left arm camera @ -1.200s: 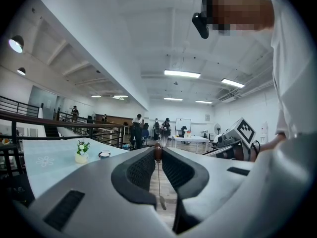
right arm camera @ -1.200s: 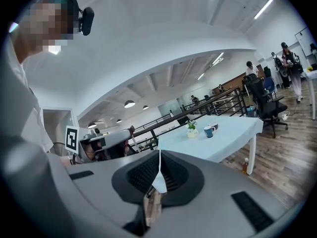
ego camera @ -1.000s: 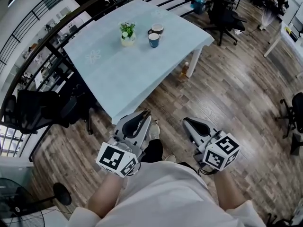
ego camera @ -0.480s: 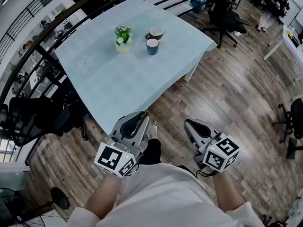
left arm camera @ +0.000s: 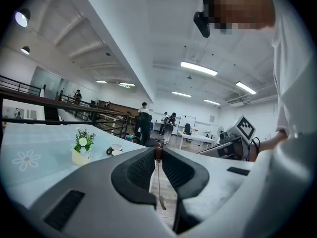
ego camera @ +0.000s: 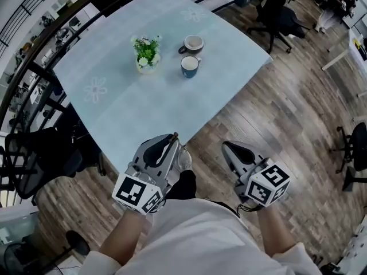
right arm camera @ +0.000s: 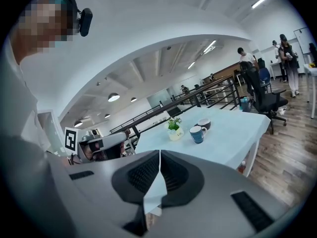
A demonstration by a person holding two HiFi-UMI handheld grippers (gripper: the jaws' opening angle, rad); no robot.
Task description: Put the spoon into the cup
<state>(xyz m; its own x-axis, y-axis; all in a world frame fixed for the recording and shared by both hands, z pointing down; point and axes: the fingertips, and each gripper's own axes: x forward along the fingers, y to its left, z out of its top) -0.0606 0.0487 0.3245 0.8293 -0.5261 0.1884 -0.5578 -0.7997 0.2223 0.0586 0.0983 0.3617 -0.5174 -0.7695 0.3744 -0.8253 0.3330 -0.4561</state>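
Table ahead of us, both grippers at its near corner

We face the square table under a pale blue cloth (ego camera: 114,99), which stands on the brown wooden plank floor (ego camera: 287,113). On the table's far half, the small cream pot of green leaves and white flowers (ego camera: 147,53) stands to the left. The dark blue ceramic mug (ego camera: 190,66) is just to its right, and the dark cup with a white inside (ego camera: 193,43) is close behind the mug. Our left gripper (ego camera: 170,139) is over the table's near corner, with the thin metal spoon (left arm camera: 158,177) between its jaws. Our right gripper (ego camera: 227,148) is beside it to the right, over the floor. One black office chair (ego camera: 34,153) stands left of the near corner, another black office chair (ego camera: 281,16) beyond the right corner.
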